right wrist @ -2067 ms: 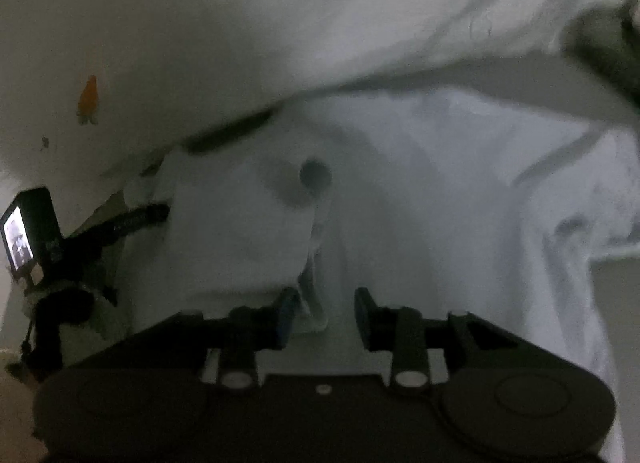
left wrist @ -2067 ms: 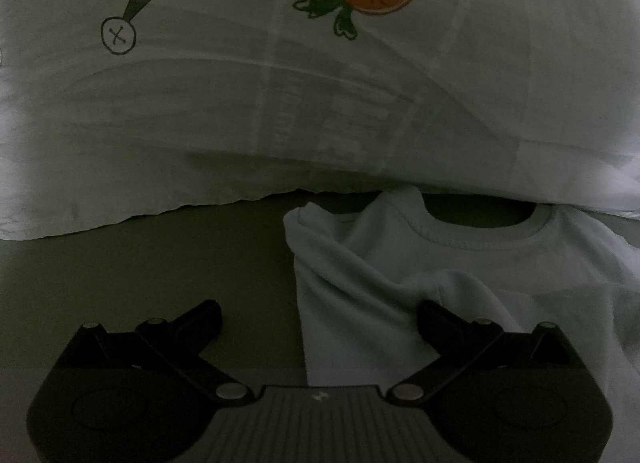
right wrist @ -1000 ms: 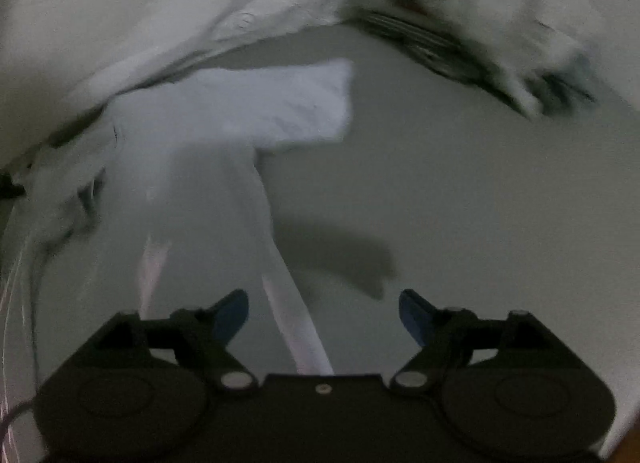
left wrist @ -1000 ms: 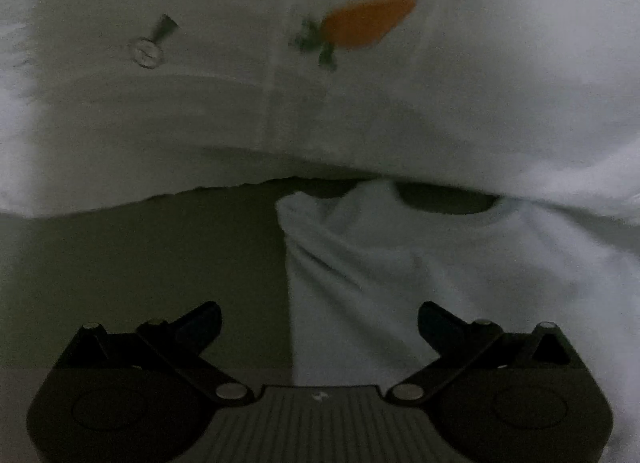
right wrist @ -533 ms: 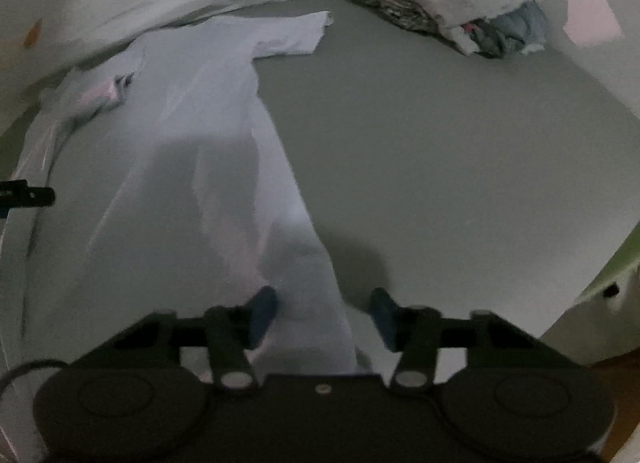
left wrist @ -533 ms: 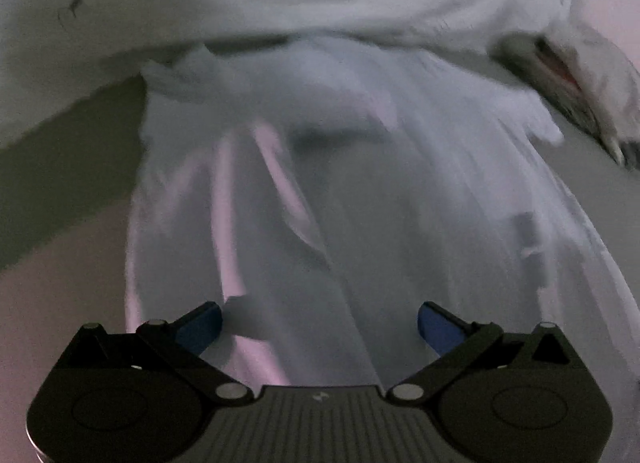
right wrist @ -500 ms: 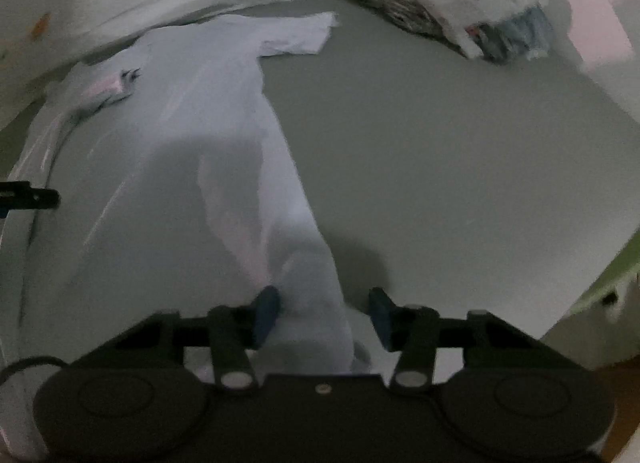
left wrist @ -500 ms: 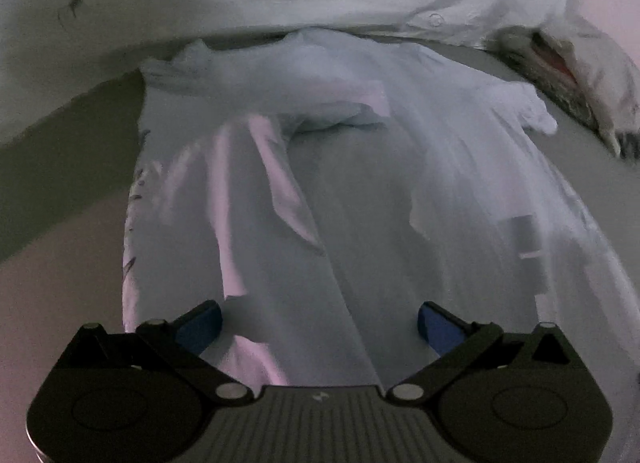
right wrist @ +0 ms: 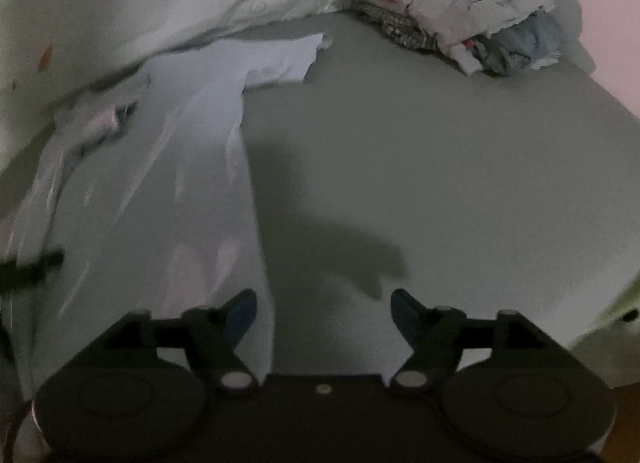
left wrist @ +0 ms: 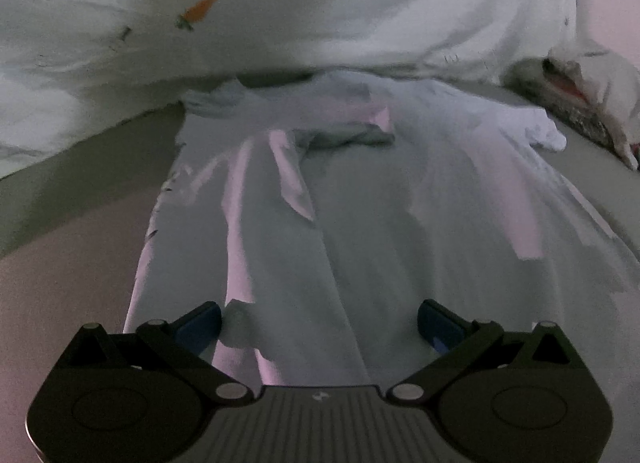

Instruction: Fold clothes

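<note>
A white shirt (left wrist: 360, 223) lies stretched out flat on the grey bed (right wrist: 460, 167). The left gripper (left wrist: 319, 321) hovers over its near hem, jaws wide and empty. The right gripper (right wrist: 323, 313), jaws opening, holds nothing beside the shirt's right edge.

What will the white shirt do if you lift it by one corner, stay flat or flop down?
The white shirt will probably flop and drape; it already lies in soft wrinkles. It looks thin, so likely light, and a push would probably bunch it up on the bed.
</note>
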Available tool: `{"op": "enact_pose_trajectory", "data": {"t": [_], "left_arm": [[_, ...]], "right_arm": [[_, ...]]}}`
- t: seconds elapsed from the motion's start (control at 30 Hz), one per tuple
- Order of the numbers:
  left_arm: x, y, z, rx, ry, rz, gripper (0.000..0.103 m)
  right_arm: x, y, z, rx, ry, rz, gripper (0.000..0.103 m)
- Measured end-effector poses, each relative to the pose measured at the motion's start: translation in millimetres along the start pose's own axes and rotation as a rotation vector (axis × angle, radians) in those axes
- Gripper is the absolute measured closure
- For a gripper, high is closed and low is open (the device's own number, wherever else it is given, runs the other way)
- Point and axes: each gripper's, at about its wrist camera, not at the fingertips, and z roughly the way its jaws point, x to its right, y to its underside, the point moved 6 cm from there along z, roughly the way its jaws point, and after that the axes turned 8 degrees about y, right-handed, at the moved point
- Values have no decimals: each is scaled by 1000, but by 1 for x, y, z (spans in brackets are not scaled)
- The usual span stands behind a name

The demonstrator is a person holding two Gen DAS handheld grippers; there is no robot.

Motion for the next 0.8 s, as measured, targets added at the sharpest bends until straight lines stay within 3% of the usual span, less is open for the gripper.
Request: {"op": "enact_pose_trajectory", "data": {"t": [0.07, 0.17, 0.27, 0.37, 0.53, 0.67, 0.73, 0.8], "left_arm": [[5, -4, 0, -25, -55, -11, 0], [18, -20, 6, -130, -148, -10, 0], [48, -48, 15, -199, -71, 100, 0], [90, -82, 21, -145, -26, 260, 0], [169, -131, 57, -24, 45, 540, 1], [228, -158, 96, 50, 107, 769, 3], [250, -168, 116, 62, 147, 837, 9], [266, -172, 139, 38, 187, 890, 40]], "right_arm": [[5, -22, 16, 24, -24, 4, 28], [11, -51, 38, 70, -26, 3, 28], [19, -75, 64, 104, -3, -3, 28], [24, -95, 88, 135, 29, -67, 25], [33, -128, 124, 188, -4, -138, 21], [45, -148, 151, 200, -57, -141, 8], [48, -153, 158, 222, -71, -155, 3], [51, -154, 161, 248, -85, -154, 0]]}}
